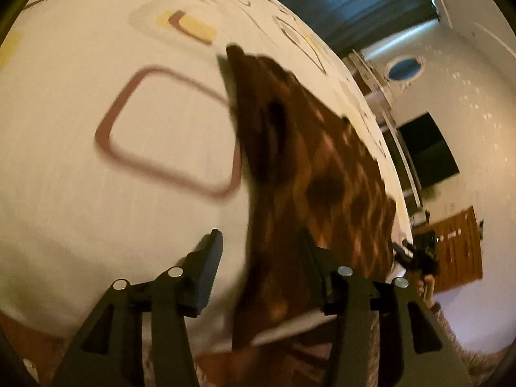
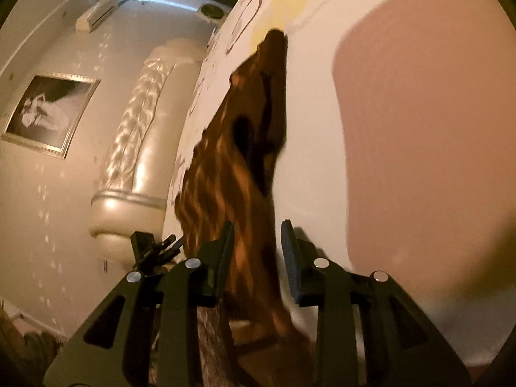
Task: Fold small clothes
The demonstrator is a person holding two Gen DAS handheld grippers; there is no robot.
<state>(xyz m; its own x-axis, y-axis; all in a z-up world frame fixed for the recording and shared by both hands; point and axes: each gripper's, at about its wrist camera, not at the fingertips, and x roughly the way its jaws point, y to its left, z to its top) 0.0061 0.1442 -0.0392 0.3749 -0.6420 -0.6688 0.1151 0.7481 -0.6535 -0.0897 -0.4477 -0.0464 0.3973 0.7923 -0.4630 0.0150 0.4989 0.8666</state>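
A small brown garment (image 1: 303,174) with a lighter wavy pattern lies spread on the white patterned bed sheet (image 1: 80,161); it also shows in the right wrist view (image 2: 238,167). My left gripper (image 1: 261,248) is open, its jaws standing either side of the garment's near edge, which hangs over the bed's edge. My right gripper (image 2: 256,242) is open too, with the garment's near edge between its jaws. The other gripper (image 1: 416,258) shows small at the garment's far corner in the left view, and in the right view (image 2: 154,248).
The sheet has brown and yellow rounded squares (image 1: 171,135) and a large pink patch (image 2: 419,122). A padded headboard (image 2: 135,148) and framed picture (image 2: 48,113) are on the wall. A dark screen (image 1: 425,151) and wooden drawers (image 1: 458,245) stand beyond the bed.
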